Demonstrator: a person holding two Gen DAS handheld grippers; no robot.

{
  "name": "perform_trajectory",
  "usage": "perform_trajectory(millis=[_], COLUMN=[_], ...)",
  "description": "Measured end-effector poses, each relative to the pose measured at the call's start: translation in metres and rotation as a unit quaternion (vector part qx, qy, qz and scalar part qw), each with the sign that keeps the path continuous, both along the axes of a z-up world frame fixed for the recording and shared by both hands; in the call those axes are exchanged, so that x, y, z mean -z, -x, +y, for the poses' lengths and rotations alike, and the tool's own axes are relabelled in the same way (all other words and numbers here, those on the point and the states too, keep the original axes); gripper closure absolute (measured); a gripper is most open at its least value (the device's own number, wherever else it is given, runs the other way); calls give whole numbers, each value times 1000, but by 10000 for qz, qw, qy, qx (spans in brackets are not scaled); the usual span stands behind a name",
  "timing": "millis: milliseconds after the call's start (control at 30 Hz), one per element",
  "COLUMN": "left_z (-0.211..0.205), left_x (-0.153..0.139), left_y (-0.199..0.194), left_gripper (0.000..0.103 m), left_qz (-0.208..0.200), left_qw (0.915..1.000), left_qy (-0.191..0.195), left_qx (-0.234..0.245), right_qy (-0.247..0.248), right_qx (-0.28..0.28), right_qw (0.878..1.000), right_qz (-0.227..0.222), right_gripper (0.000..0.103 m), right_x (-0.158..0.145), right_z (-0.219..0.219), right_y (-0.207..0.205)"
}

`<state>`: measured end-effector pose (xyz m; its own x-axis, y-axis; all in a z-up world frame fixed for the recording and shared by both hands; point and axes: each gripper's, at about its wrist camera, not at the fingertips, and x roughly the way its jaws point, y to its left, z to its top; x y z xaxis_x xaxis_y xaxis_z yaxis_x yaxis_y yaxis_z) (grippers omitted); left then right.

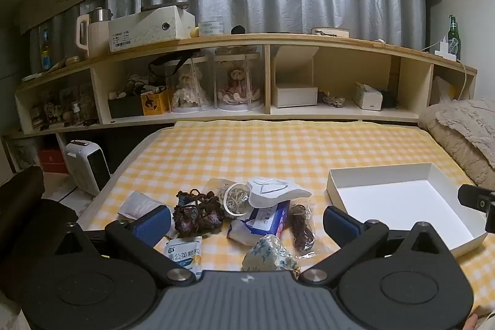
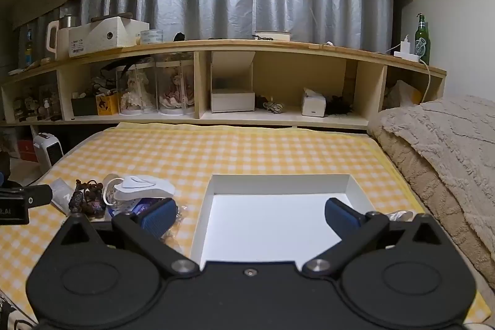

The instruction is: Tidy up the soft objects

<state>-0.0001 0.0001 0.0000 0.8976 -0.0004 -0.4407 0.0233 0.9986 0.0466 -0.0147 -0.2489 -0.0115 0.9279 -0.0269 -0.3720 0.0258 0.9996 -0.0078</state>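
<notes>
A pile of soft things lies on the yellow checked bedspread [image 1: 247, 150]: a dark crocheted pouch [image 1: 198, 214], a white face mask [image 1: 272, 190], a bag of rubber bands [image 1: 235, 197], a blue tissue pack [image 1: 267, 217], a bagged brown hair tie [image 1: 301, 226], a floral pouch [image 1: 270, 257], a sachet [image 1: 185, 254]. My left gripper [image 1: 247, 221] is open and empty right over the pile. An empty white box [image 1: 402, 203] sits to its right. My right gripper [image 2: 250, 215] is open and empty above the box [image 2: 272, 221]; the pile [image 2: 123, 197] lies to its left.
A beige blanket [image 2: 448, 150] is heaped on the right of the bed. A long wooden shelf [image 1: 247, 76] with dolls, boxes and bottles runs behind the bed. A small white heater [image 1: 88, 166] stands on the floor at left.
</notes>
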Motion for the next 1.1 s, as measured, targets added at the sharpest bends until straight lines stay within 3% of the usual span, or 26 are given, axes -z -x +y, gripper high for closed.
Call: perform_trajectory(millis=[1100], left_z=[0], left_x=[0], left_y=[0], left_gripper=[0], left_qz=[4], left_qw=[10000], left_qy=[10], left_qx=[4], right_qy=[-17], right_qx=[16], right_qw=[10000], right_qz=[49], right_gripper=[0], right_x=[2], right_z=[0], right_y=[-1])
